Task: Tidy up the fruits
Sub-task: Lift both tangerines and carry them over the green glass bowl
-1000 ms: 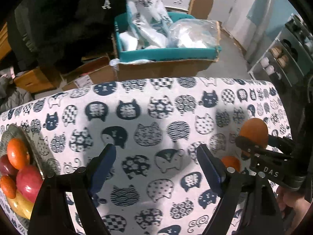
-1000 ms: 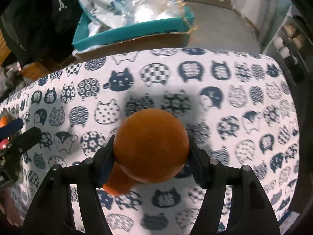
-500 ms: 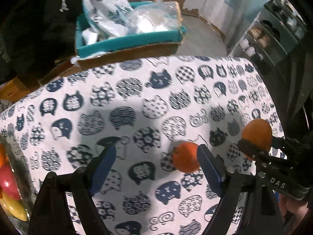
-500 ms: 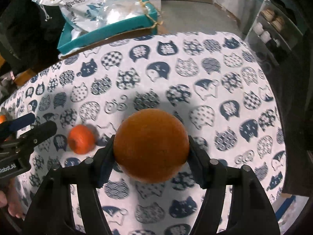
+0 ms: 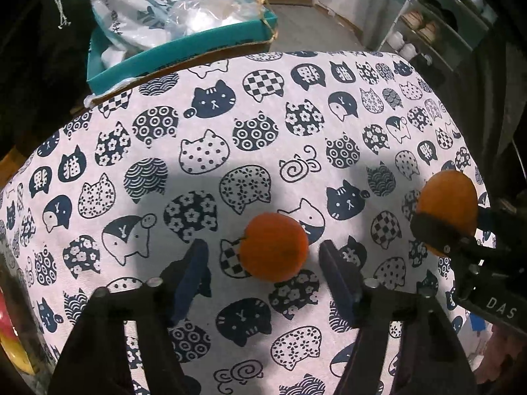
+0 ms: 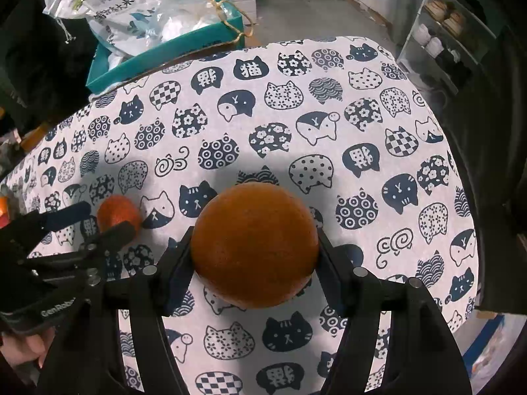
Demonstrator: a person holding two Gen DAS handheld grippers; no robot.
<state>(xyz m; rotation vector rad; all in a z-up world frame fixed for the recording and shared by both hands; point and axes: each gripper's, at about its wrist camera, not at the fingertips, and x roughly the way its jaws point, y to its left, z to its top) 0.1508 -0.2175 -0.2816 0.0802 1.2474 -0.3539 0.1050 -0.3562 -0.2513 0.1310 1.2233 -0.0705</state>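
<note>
A small tangerine lies on the cat-print tablecloth. My left gripper points down over it, and its jaws are closing. The fruit sits between the blue pads, with a gap on each side. A larger orange is clamped in my right gripper, held above the cloth. In the right wrist view the tangerine sits between the left gripper's fingers at the left. The left wrist view shows the held orange to the right.
A teal box holding white bags stands beyond the table's far edge. A shelf rack is at the far right. A sliver of red and yellow fruit shows at the left edge. A hand holds the left gripper.
My left gripper has moved right across the cloth, away from the fruit plate, and come down around the tangerine with its jaws narrower. The right gripper still holds the orange.
</note>
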